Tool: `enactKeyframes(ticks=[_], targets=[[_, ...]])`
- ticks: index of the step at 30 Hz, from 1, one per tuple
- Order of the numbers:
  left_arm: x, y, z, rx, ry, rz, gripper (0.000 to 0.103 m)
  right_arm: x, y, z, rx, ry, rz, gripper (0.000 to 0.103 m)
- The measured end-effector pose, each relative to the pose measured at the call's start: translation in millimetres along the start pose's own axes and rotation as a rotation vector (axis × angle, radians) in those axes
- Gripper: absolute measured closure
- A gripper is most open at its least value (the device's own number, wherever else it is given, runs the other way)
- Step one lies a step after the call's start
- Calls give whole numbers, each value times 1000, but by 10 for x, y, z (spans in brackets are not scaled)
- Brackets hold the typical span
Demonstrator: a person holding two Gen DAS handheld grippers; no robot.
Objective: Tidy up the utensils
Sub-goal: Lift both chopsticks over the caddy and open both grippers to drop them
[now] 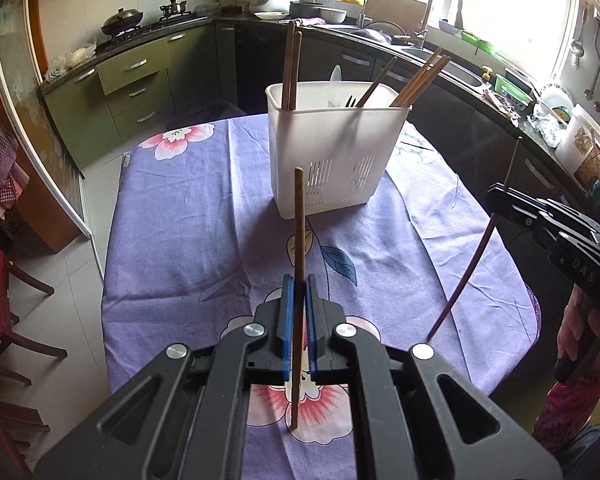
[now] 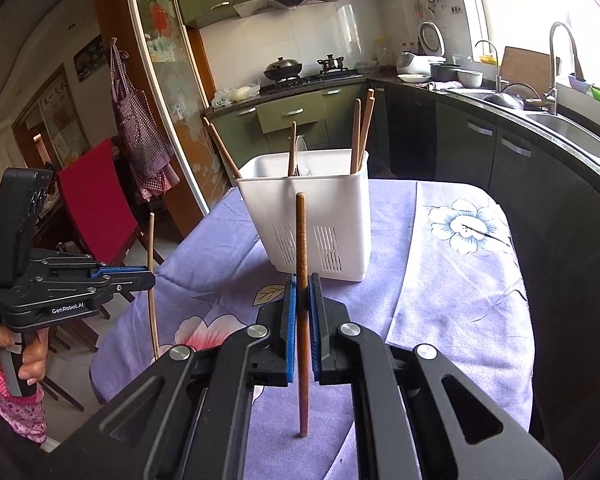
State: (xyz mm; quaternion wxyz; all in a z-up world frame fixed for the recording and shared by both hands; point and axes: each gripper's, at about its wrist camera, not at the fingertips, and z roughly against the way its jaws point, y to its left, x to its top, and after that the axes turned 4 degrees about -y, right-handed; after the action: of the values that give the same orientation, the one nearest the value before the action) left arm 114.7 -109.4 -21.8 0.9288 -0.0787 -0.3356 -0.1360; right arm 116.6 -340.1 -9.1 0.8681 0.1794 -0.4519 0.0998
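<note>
A white plastic utensil holder (image 1: 334, 148) stands on the purple flowered tablecloth (image 1: 188, 220); it holds several brown chopsticks, a white spoon and a dark fork. My left gripper (image 1: 299, 284) is shut on a brown chopstick (image 1: 299, 224), held upright above the cloth, short of the holder. My right gripper (image 2: 301, 284) is shut on another brown chopstick (image 2: 301, 240), also upright, in front of the holder (image 2: 312, 208). Each gripper shows in the other's view: the right one (image 1: 496, 196) at the right edge, the left one (image 2: 150, 276) at the left.
The table is oval, with its edges close on both sides. A red chair (image 2: 100, 208) stands to the left of the table. Dark kitchen counters with a sink and tap (image 1: 428, 20) run behind and to the right. A stove with a wok (image 1: 122, 22) is at the back left.
</note>
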Motion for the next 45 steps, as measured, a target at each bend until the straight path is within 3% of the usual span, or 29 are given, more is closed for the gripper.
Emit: enactKeyframes(ticks=[15, 29, 45], targets=[[163, -68, 140, -13, -43, -24, 97, 327, 96, 113, 3, -56, 37, 96], [705, -176, 302, -83, -104, -58, 97, 765, 252, 172, -1, -90, 98, 96], [1329, -340, 742, -143, -230, -113, 97, 1608, 378, 428, -7, -205, 117, 96]])
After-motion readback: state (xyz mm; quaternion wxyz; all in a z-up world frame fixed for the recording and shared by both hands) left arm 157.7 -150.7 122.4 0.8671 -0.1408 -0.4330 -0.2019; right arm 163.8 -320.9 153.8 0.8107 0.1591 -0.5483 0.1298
